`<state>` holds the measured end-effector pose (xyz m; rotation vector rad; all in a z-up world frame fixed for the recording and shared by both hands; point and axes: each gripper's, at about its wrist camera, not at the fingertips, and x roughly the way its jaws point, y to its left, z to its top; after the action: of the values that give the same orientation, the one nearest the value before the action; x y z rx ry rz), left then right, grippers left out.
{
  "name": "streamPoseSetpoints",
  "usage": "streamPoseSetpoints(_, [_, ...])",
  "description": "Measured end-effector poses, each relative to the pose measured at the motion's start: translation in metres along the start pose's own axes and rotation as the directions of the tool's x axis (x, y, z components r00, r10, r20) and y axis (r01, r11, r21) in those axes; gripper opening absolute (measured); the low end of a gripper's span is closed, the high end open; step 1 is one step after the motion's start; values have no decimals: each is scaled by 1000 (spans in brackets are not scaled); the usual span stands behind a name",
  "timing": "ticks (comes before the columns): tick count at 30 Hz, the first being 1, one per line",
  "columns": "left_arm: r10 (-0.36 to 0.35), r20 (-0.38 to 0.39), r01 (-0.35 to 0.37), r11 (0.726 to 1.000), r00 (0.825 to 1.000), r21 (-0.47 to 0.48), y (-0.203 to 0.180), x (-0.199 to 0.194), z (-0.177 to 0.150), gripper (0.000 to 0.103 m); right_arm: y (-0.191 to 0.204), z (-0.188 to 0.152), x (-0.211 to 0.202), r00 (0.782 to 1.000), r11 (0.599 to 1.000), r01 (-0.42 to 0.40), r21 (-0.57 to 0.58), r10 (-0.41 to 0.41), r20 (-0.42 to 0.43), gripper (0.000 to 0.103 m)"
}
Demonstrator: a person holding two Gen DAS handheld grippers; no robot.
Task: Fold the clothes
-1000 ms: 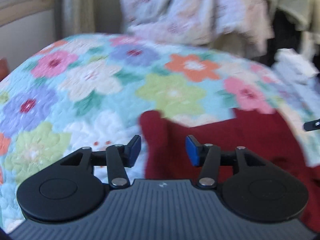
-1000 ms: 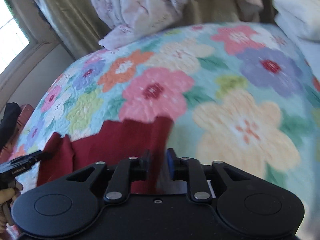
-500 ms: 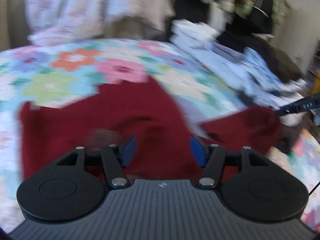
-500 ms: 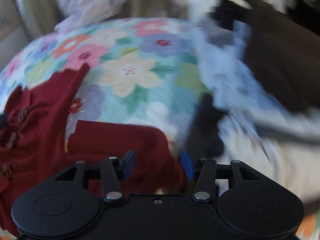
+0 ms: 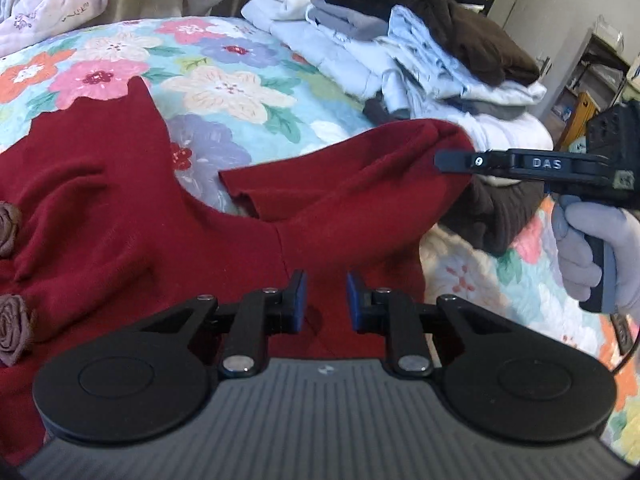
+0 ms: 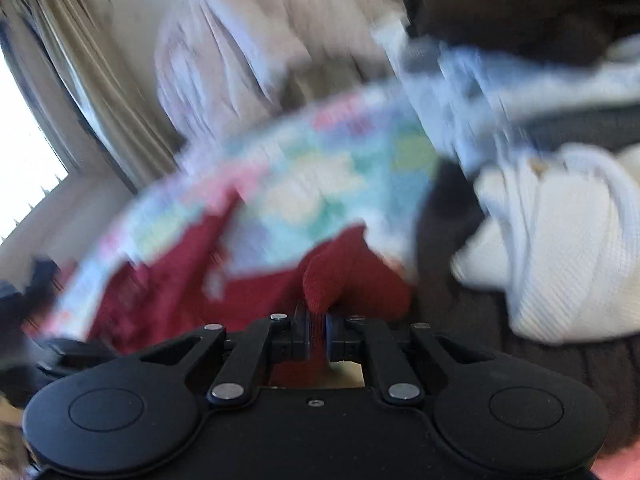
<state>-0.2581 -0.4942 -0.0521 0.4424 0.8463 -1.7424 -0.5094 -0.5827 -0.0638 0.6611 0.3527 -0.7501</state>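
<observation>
1. Red garment (image 5: 120,216) lay spread on the floral quilt (image 5: 224,80), two fabric rosettes (image 5: 12,332) at its left side.
2. Left gripper (image 5: 323,300) hovered over the garment near the sleeve seam, jaws parted with a gap, nothing pinched.
3. Right gripper (image 6: 317,334) was clamped on a bunch of red sleeve fabric; from the left wrist view its tip (image 5: 448,160) held the sleeve end lifted off the quilt.
4. Gloved right hand (image 5: 592,252) gripped the handle.
5. Pile of clothes (image 5: 400,48) sat beyond the sleeve; right wrist view was heavily blurred.
</observation>
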Motion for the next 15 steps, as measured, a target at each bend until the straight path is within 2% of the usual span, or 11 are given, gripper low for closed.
streamPoseSetpoints(2, [-35, 22, 35, 999, 999, -39, 4, -6, 3, 21, 18, 5, -5, 999, 997, -16, -72, 19, 50, 9])
streamPoseSetpoints(4, [-103, 57, 111, 981, 993, -157, 18, -16, 4, 19, 43, 6, -4, 996, 985, -53, -167, 63, 56, 9])
streamPoseSetpoints(6, [-126, 107, 151, 953, 986, -262, 30, -29, -1, 19, 71, 4, -2, 992, 955, -104, -276, 121, 43, 9])
streamPoseSetpoints(7, [-126, 124, 158, 943, 984, -292, 33, -36, -4, 19, 86, -4, 2, 992, 925, -115, -361, 127, 10, 9])
streamPoseSetpoints(10, [-106, 90, 127, 953, 990, -274, 26, -47, -8, 19, 117, -41, 24, 989, 856, -141, -498, 105, -101, 9])
streamPoseSetpoints(13, [-76, 65, 90, 962, 995, -257, 21, -51, -12, 19, 139, -69, 30, 970, 837, -239, -492, 179, -166, 9])
streamPoseSetpoints(15, [-36, 58, 50, 968, 998, -246, 21, -52, -18, 19, 163, -85, 38, 954, 770, -282, -572, 162, -252, 9])
